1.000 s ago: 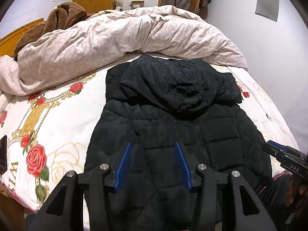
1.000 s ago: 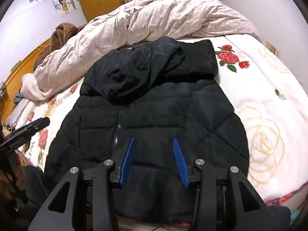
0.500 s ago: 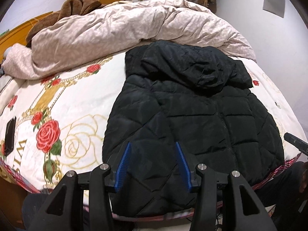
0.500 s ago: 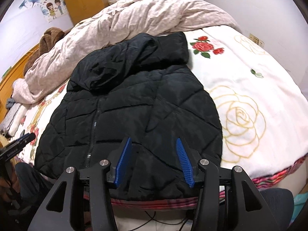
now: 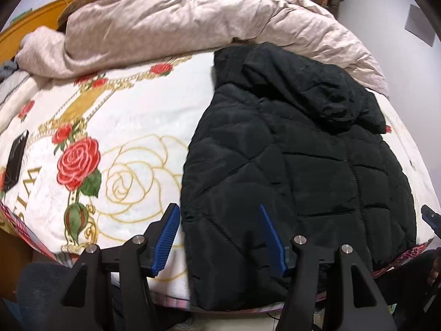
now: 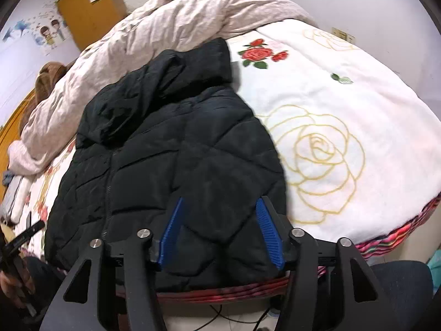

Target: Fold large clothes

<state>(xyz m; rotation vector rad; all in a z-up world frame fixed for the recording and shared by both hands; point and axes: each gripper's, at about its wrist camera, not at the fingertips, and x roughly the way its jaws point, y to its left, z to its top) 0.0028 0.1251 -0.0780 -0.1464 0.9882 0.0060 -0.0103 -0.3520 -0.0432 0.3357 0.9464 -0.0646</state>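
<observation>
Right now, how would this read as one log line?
jacket: flat on bed | left claw: opening, empty | right claw: opening, empty | fold: not started

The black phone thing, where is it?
In the left wrist view, the phone lies at the far left on the rose blanket, well apart from the black jacket.

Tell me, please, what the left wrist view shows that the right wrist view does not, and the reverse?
Only the left wrist view shows the dark phone lying on the blanket and the grey wall panel. Only the right wrist view shows the cartoon wall sticker and the wall socket. Both show the black hooded jacket spread flat, the crumpled duvet, and open gripper jaws, widening, above its hem.
</observation>
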